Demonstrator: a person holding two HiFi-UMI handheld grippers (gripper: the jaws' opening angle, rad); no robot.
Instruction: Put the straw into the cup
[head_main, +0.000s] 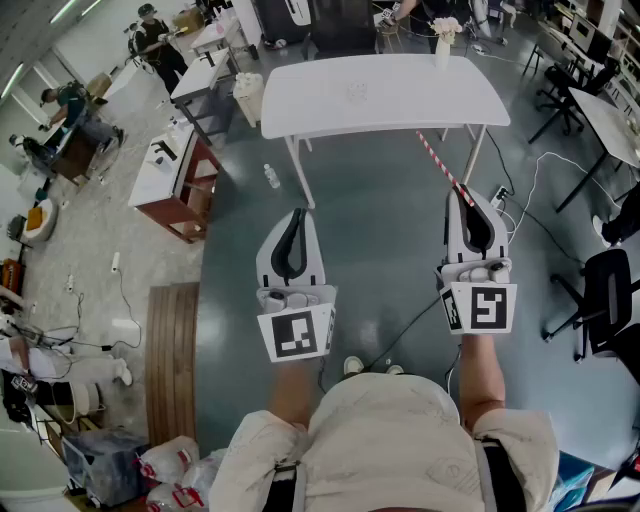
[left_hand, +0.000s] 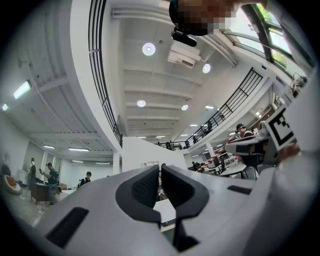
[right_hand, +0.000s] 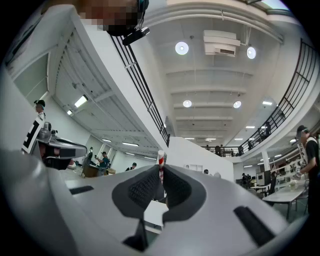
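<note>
Grey-green floor (head_main: 380, 230); white table (head_main: 385, 95) near head view's top edge, on thin white legs (head_main: 300, 170); brown cabinet (head_main: 185, 180) with white top left of it; wooden board (head_main: 172, 350) flat on floor at left; black chair (head_main: 608, 310) at right edge; white cable (head_main: 530, 195) on floor right of table; more desks (head_main: 205, 70) and people (head_main: 155, 35) top left; bags (head_main: 165, 468) in lower left corner; white ceiling (left_hand: 165, 85) with round lights (left_hand: 148, 48), ceiling unit (left_hand: 182, 54), tube light (left_hand: 22, 89) at left; black railing (left_hand: 235, 104) along upper level; windows (left_hand: 272, 35) top right.
</note>
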